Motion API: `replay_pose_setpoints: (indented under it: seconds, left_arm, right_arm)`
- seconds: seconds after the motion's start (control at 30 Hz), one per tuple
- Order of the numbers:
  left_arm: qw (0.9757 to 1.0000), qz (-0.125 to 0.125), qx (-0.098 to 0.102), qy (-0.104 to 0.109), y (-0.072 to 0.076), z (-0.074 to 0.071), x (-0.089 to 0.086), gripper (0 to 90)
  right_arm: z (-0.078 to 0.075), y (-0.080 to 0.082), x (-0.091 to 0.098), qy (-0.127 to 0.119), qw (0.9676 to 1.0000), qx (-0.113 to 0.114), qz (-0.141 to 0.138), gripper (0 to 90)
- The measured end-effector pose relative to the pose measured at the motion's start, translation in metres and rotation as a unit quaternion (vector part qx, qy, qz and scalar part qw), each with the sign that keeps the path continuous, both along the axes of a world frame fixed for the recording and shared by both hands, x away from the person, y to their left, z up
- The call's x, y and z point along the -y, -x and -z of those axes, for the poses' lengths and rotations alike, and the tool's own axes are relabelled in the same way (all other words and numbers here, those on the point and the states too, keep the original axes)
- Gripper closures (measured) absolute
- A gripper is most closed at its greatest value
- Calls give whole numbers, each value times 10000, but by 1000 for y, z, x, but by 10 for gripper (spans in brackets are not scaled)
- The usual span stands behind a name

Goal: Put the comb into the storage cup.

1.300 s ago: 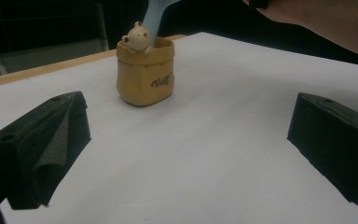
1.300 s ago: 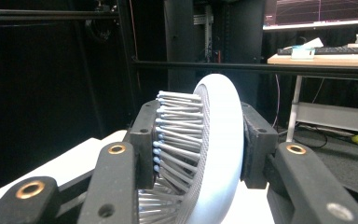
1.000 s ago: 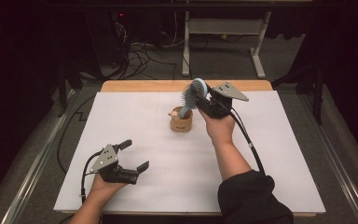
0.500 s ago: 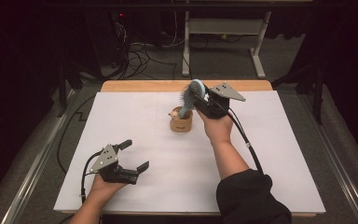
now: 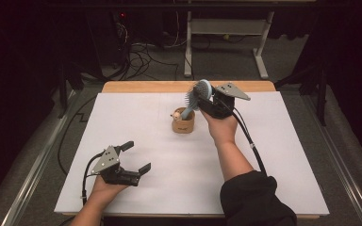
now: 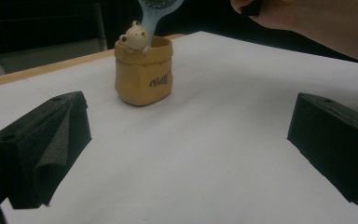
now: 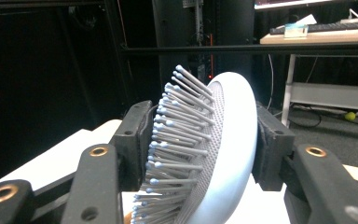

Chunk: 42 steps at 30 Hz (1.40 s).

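The right gripper (image 5: 206, 100) is hovering over the far middle of the desk (image 5: 283, 155), with the head of a pale blue hairbrush (image 5: 199, 92) sitting between its jaws. In the right gripper view the brush head (image 7: 223, 149) is standing between the two black pads, bristles pointing toward the pad on the left of that view and the smooth back lying against the pad on the right. The jaws have just been opening; the bristle tips are just reaching the left pad, and whether that pad is still pressing on them is hard to tell, so the grip is looking loosened rather than firm.

The brush handle is slanting down into a small tan pot (image 5: 183, 123) shaped like a sack, which is standing upright on the white sheet covering the desk, just beside the right hand (image 5: 222, 129). In the left gripper view the pot (image 6: 143, 72) is showing dark lettering on its front and a little bear figure (image 6: 135, 37) perched on its rim, with the blue handle rising out of it.

The left gripper (image 5: 133, 159) is resting low near the near left corner of the desk, well apart from the pot, its jaws standing wide apart with nothing between them.
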State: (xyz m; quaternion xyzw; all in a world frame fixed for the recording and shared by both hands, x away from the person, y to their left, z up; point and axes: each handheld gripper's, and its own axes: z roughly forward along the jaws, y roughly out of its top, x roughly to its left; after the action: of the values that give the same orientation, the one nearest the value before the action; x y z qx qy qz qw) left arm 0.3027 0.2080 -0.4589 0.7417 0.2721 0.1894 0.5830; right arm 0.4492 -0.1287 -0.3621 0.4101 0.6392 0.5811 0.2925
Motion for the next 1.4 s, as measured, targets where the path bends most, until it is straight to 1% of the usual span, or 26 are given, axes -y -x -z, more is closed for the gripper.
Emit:
replay_pose_setpoints:
  seconds: [0.27, 0.5, 0.93, 1.2, 1.4]
  left_arm:
    - [10000, 2, -4, -18, 0, 0, 0, 5]
    - [10000, 36, -18, -68, 0, 1, 2, 5]
    - [9999, 78, -22, -76, 0, 1, 2, 5]
    - [9999, 87, -22, -77, 0, 1, 2, 6]
    - [9999, 88, -32, -55, 0, 1, 2, 5]
  right_arm:
    - [0, -2, 3, 36, 9999, -104, 75, 431]
    - [-1, -2, 6, 38, 9999, -130, 83, 392]
    - [2, -4, 10, 47, 9996, -241, 142, 316]
    - [3, -5, 11, 85, 9995, -288, 100, 246]
    - [4, -4, 12, 100, 9995, -283, 81, 180]
